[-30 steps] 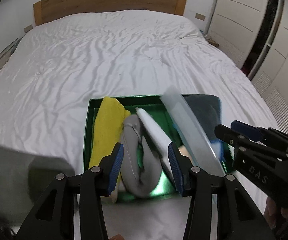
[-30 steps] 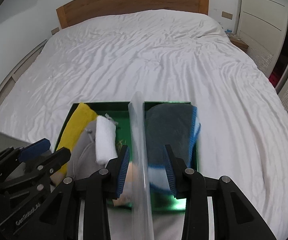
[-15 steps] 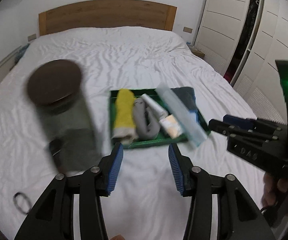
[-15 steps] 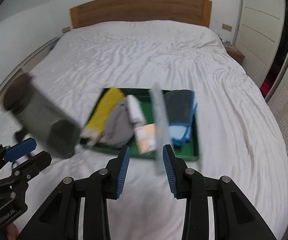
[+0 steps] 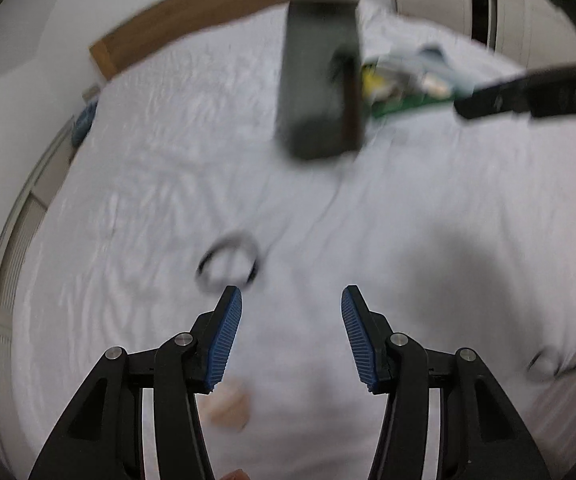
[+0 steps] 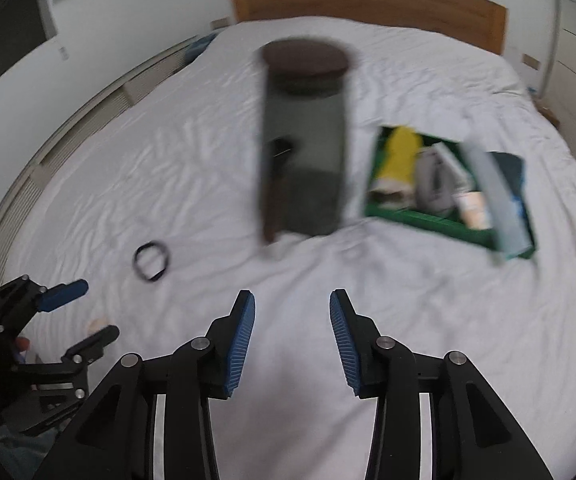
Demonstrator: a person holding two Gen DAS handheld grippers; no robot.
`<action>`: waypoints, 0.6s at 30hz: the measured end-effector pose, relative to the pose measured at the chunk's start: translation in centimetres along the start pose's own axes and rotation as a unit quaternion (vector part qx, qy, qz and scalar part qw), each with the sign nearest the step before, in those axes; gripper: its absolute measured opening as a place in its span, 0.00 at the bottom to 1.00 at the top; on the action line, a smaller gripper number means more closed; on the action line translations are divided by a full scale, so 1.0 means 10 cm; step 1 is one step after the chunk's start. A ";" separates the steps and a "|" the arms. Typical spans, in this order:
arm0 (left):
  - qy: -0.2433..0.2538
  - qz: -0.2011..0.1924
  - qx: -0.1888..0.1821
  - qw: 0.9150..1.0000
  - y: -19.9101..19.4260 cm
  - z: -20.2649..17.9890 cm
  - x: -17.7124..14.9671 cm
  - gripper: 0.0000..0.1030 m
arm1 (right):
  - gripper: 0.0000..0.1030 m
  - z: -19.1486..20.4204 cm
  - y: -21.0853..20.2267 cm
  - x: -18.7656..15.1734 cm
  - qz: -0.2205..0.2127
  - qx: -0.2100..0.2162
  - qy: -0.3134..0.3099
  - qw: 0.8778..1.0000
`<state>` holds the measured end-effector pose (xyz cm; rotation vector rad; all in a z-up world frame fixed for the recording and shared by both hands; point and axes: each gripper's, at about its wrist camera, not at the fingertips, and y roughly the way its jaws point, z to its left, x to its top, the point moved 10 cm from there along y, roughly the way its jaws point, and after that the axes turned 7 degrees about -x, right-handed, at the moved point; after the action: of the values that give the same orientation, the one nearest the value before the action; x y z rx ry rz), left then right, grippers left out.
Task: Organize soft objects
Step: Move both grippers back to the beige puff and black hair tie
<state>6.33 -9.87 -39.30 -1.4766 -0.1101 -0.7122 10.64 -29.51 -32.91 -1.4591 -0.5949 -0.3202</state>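
Soft objects, among them a yellow cloth point(image 6: 402, 154) and a grey roll point(image 6: 432, 184), lie packed in the green tray point(image 6: 420, 216) on the white bed point(image 6: 428, 320), to the right of a tall dark jar point(image 6: 304, 140) with a brown lid. A black hair band point(image 6: 151, 261) lies apart on the sheet, nearer the left gripper point(image 6: 75, 312). Both grippers are empty; the left gripper's jaws have just been opening, and the right gripper point(image 6: 291, 324) stands parted too. The step in hand looks like reaching for the band; next, the left gripper must drop over it and pinch. Only the right wrist view shows the jar's lid and tray contents clearly; the left wrist view shows the band just ahead of its fingertips point(image 5: 229, 300).
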 end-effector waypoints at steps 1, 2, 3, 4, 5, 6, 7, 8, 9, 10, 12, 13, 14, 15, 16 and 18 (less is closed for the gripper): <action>0.001 0.014 0.003 1.000 0.05 0.12 -0.17 0.45 | 0.38 0.16 0.03 -0.05 0.005 0.010 0.001 1.000; 0.002 0.023 0.004 1.000 0.10 0.18 -0.25 0.45 | 0.38 0.30 0.08 -0.09 0.009 0.015 0.000 1.000; 0.000 0.037 0.003 0.999 0.16 0.28 -0.40 0.45 | 0.38 0.43 0.12 -0.13 0.013 0.016 -0.003 1.000; -0.003 0.046 0.001 0.999 0.20 0.35 -0.50 0.45 | 0.38 0.51 0.17 -0.15 0.015 0.017 -0.004 1.000; -0.004 0.055 -0.002 0.998 0.24 0.41 -0.61 0.45 | 0.38 0.60 0.22 -0.18 0.019 0.021 -0.003 1.000; -0.003 0.061 -0.006 0.998 0.30 0.47 -0.69 0.45 | 0.38 0.71 0.27 -0.23 0.022 0.025 0.001 0.999; -0.003 0.066 -0.012 0.998 0.36 0.51 -0.74 0.45 | 0.38 0.82 0.33 -0.26 0.024 0.028 0.001 0.999; -0.007 0.070 -0.017 0.997 0.40 0.54 -0.81 0.45 | 0.38 0.90 0.40 -0.28 0.027 0.029 0.000 0.999; -0.010 0.073 -0.022 0.997 0.43 0.56 -0.83 0.45 | 0.38 0.99 0.46 -0.31 0.030 0.030 -0.001 0.999; -0.013 0.076 -0.029 0.997 0.49 0.58 -0.86 0.45 | 0.38 1.09 0.50 -0.34 0.032 0.032 -0.001 0.999; -0.016 0.082 -0.037 0.996 0.56 0.62 -0.95 0.45 | 0.38 1.20 0.63 -0.37 0.037 0.039 0.000 0.999; -0.020 0.084 -0.043 0.995 0.60 0.65 -0.99 0.45 | 0.38 1.28 0.69 -0.38 0.040 0.041 -0.002 0.998; -0.023 0.086 -0.047 0.995 0.63 0.66 -1.00 0.45 | 0.39 1.30 0.81 -0.37 0.043 0.043 -0.002 0.998; -0.024 0.087 -0.052 0.995 0.66 0.67 -1.01 0.45 | 0.39 1.34 0.88 -0.37 0.045 0.045 -0.003 0.998; -0.025 0.089 -0.059 0.994 0.68 0.68 -1.03 0.45 | 0.39 1.39 0.94 -0.37 0.046 0.047 -0.003 0.998; -0.030 0.092 -0.073 0.993 0.69 0.68 -1.05 0.45 | 0.40 1.44 1.05 -0.35 0.050 0.047 -0.002 0.998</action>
<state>3.84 -0.13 -49.43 -1.6253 0.0336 -0.5365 10.89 -14.79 -43.57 -1.3937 -0.5321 -0.2080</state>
